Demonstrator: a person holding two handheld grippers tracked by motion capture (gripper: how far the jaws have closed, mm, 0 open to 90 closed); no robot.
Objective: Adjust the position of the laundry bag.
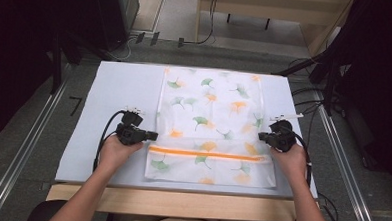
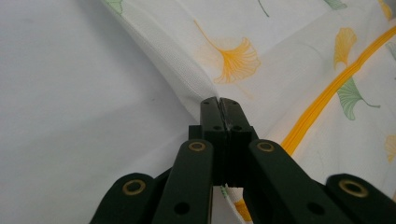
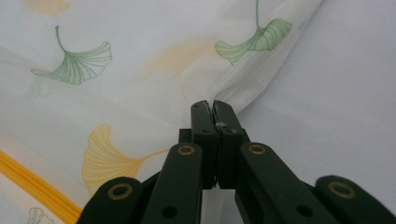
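A white mesh bag (image 1: 209,111) printed with green and orange ginkgo leaves lies flat on the pale table cover (image 1: 115,87). An orange zipper (image 1: 207,154) runs across it near the front. My left gripper (image 1: 153,135) is shut on the bag's left edge just above the zipper. In the left gripper view the jaws (image 2: 219,103) pinch a bunched fold of the bag (image 2: 187,79), with the zipper (image 2: 327,93) to their right. My right gripper (image 1: 261,136) is shut on the bag's right edge. In the right gripper view its closed jaws (image 3: 212,106) hold puckered fabric of the bag (image 3: 140,70).
The cover ends at a wooden front edge (image 1: 180,202). Bare cover lies to the left of the bag (image 1: 87,151) and in a narrow strip to its right (image 1: 294,105). Metal rails (image 1: 27,148) flank the table; cables (image 1: 305,95) and dark stands sit beyond.
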